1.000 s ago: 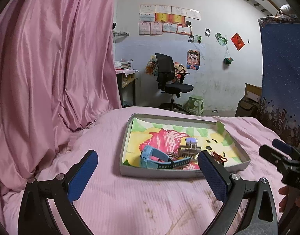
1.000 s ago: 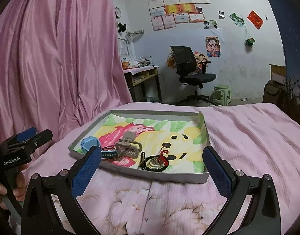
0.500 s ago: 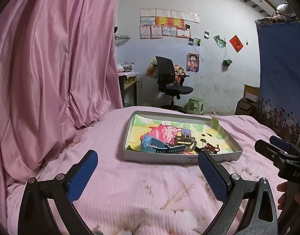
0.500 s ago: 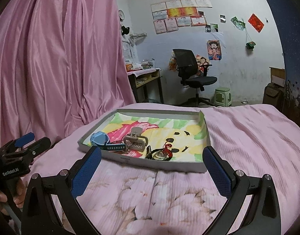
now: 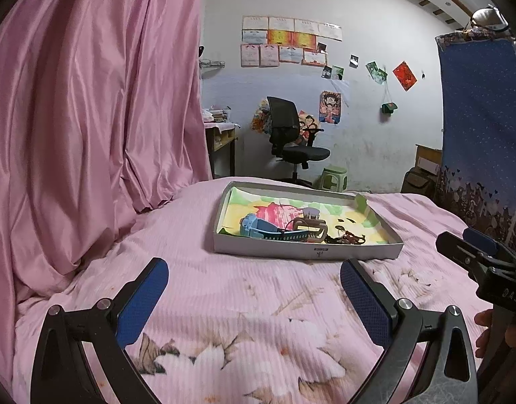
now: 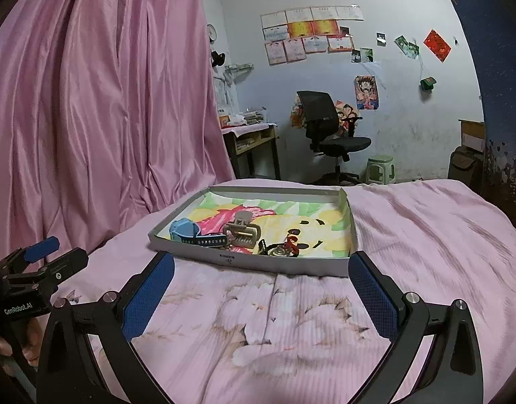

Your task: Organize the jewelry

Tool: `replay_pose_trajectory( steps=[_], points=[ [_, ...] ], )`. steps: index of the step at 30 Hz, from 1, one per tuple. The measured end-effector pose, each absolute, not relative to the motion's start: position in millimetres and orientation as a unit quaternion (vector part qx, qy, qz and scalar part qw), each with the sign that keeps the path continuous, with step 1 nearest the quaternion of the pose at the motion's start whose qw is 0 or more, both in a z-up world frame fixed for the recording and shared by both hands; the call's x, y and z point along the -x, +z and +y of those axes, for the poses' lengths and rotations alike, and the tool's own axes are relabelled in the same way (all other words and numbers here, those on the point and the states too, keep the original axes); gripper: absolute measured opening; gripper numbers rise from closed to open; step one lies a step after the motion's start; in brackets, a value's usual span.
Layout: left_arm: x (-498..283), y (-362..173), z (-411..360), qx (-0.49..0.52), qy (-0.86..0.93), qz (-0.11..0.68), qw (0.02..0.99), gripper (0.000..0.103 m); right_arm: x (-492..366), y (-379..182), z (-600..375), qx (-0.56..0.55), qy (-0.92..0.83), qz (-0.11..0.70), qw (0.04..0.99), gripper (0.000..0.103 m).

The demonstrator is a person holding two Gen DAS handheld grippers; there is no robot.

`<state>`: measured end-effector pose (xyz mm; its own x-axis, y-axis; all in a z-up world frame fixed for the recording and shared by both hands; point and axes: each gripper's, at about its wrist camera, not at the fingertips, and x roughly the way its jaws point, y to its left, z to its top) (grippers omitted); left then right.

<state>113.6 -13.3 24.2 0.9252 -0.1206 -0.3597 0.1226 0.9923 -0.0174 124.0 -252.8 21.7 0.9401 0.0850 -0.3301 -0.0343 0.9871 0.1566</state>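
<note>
Pink bed (image 6: pixel 426 235) soft under tray (image 6: pixel 281 266); both tools, left tool (image 5: pixel 254 289) and right tool (image 6: pixel 261 289), spread apart, empty. Risk: watch (image 6: pixel 190 232), hair clip (image 6: pixel 241 232), red-charm necklace (image 6: pixel 284 247) bunched; grab snags neighbour, tray tips.

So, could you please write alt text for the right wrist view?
Open right tool hovers above a pink bedspread, facing a shallow box holding a blue watch, beige hair claw and tangled jewelry.
</note>
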Motion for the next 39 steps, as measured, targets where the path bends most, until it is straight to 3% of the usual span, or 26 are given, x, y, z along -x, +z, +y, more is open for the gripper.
replay_pose_trajectory(
  steps=[39],
  points=[
    [-64, -11, -18, 0.006, -0.036, 0.171, 0.985, 0.103, -56, -9, -239, -0.052, -0.005, 0.137, 0.989, 0.102]
  ],
)
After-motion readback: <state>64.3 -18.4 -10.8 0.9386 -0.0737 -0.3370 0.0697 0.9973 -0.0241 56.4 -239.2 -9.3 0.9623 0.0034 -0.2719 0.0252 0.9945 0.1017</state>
